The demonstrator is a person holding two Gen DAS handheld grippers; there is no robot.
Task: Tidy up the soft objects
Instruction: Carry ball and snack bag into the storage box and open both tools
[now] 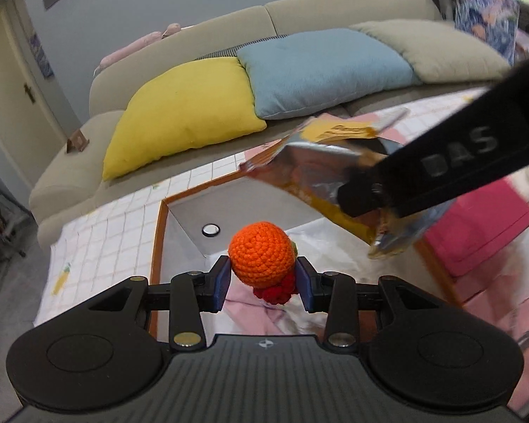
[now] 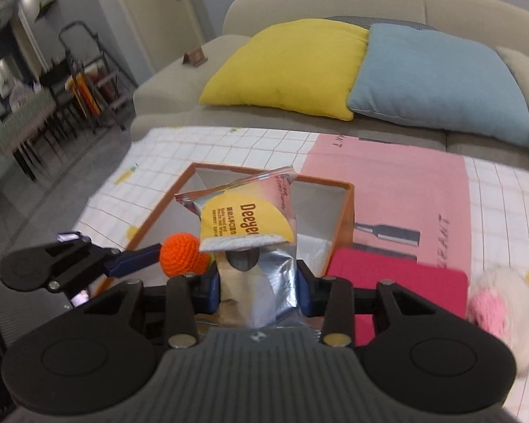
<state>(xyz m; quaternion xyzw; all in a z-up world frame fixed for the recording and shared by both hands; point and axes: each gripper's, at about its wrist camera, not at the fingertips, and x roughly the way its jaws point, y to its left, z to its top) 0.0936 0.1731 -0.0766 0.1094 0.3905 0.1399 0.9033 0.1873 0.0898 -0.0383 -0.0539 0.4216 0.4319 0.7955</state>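
My left gripper [image 1: 262, 278] is shut on an orange crocheted toy [image 1: 262, 259] and holds it over the orange-rimmed box [image 1: 160, 232]. A red crocheted piece [image 1: 277, 290] hangs just under the orange ball. My right gripper [image 2: 257, 282] is shut on a yellow and silver snack pouch [image 2: 254, 225] and holds it above the same box [image 2: 345, 190]. In the right wrist view the left gripper [image 2: 148, 255] with the orange toy [image 2: 181, 253] sits just left of the pouch. In the left wrist view the pouch [image 1: 321, 162] and the right gripper [image 1: 366, 194] hang over the box's right side.
The box sits on a checked tablecloth [image 2: 229, 148] beside a pink mat [image 2: 388, 183]. A magenta flat case [image 2: 398, 282] lies right of the box. A pink and white plush [image 2: 493, 303] lies at far right. Behind stands a sofa with yellow [image 1: 187, 112] and blue [image 1: 321, 70] cushions.
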